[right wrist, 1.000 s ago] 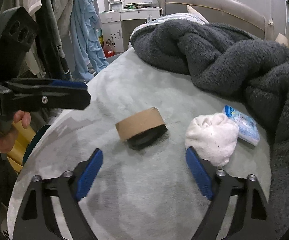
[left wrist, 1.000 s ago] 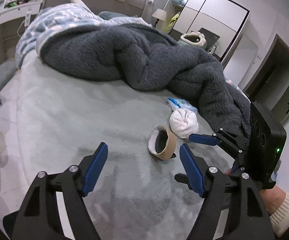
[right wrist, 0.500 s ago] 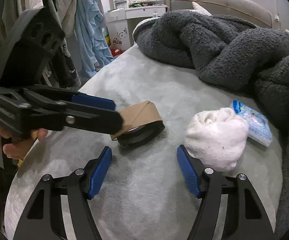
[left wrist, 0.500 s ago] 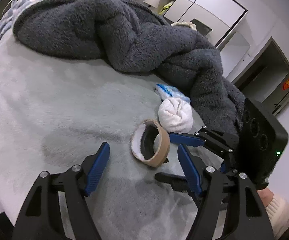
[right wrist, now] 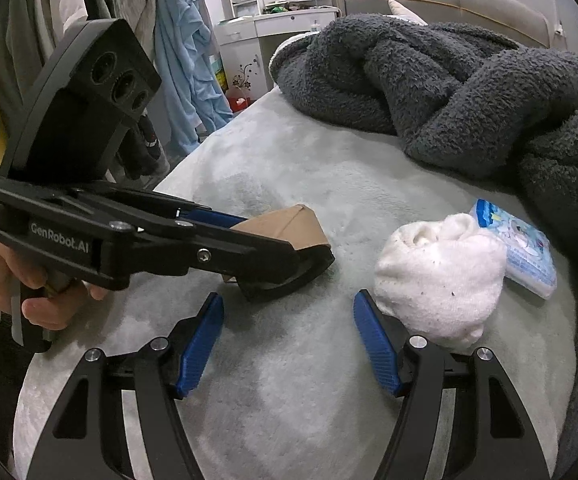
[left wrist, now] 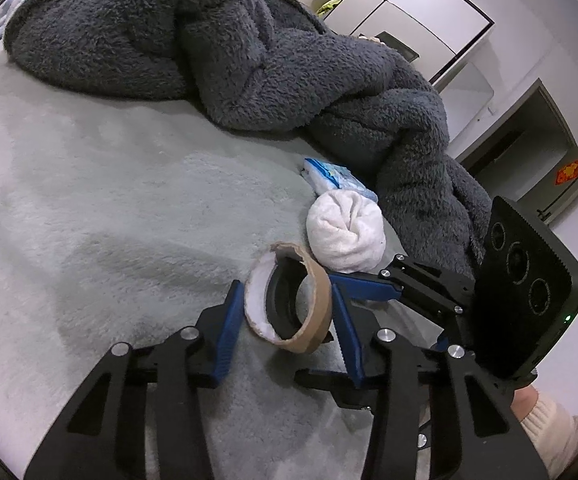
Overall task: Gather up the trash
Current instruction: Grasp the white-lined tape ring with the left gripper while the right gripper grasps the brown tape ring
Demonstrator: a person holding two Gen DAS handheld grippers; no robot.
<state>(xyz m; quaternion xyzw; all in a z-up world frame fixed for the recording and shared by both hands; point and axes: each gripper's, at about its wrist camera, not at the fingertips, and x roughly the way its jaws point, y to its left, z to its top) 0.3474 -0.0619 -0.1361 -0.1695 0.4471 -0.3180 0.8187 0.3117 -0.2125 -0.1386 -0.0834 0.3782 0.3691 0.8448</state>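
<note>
An empty brown cardboard tape roll [left wrist: 289, 302] lies on the grey bed sheet [left wrist: 89, 208]. My left gripper [left wrist: 289, 304] has closed its blue pads on both sides of the roll, which also shows in the right wrist view [right wrist: 285, 226]. A balled white sock [left wrist: 345, 234] lies just beyond it, with a blue-and-white tissue pack [left wrist: 331, 174] behind. My right gripper [right wrist: 289, 320] is open and empty, low over the sheet, between the roll and the sock [right wrist: 441, 280].
A rumpled dark grey fleece blanket [left wrist: 209, 52] covers the far and right side of the bed. The tissue pack [right wrist: 517, 248] lies against it. Hanging clothes [right wrist: 177, 40] and a white dresser [right wrist: 277, 28] stand beyond the bed's left edge.
My left gripper moved forward to the tape roll and narrowed its jaws around it. My right gripper moved slightly forward and stayed open.
</note>
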